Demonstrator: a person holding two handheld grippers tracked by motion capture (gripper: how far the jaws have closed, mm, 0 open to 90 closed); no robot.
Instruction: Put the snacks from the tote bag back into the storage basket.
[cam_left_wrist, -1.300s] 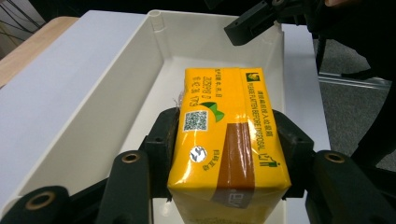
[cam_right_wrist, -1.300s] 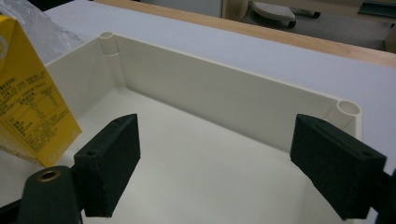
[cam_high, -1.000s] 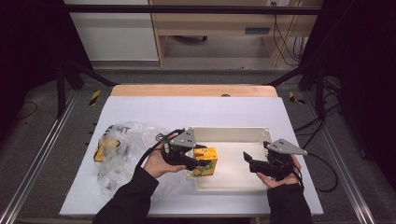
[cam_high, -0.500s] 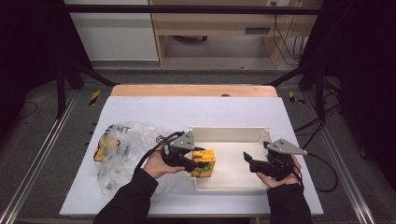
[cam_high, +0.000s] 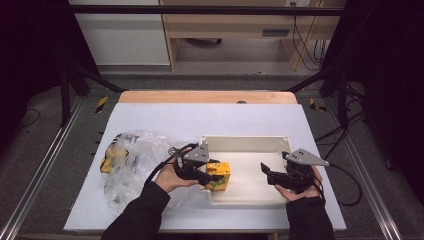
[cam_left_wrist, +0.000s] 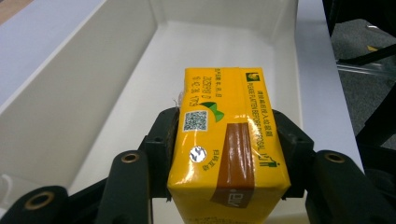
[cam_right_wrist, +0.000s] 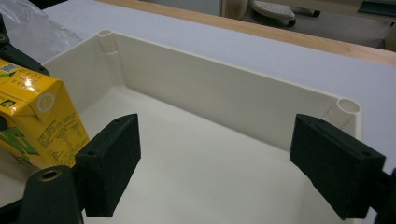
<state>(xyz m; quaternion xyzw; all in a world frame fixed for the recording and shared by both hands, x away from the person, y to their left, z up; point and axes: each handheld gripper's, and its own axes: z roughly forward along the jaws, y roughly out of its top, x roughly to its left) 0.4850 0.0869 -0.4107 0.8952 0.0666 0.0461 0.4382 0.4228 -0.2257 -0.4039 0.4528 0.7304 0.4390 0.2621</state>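
Observation:
A yellow drink carton (cam_left_wrist: 219, 186) with green print and a brown stripe sits between the jaws of my left gripper (cam_left_wrist: 228, 128), which is shut on its sides. In the high view the left gripper (cam_high: 214, 176) holds the carton (cam_high: 221, 170) over the left end of a shallow white tray (cam_high: 245, 142). My right gripper (cam_high: 268, 174) hovers over the tray's right part, open with nothing between its pads. The right gripper view looks past the open right gripper (cam_right_wrist: 224, 163) to the carton (cam_right_wrist: 37, 126) at the left and the tray's far wall (cam_right_wrist: 224, 93).
A crumpled clear plastic bag (cam_high: 140, 150) lies left of the tray on the white tabletop (cam_high: 200, 117), with another yellow carton (cam_high: 112, 160) inside it. A wooden strip (cam_high: 207, 96) runs along the table's far edge. Metal rails flank the table.
The left gripper with the carton has shifted slightly toward the table's near side. The right gripper has stayed still.

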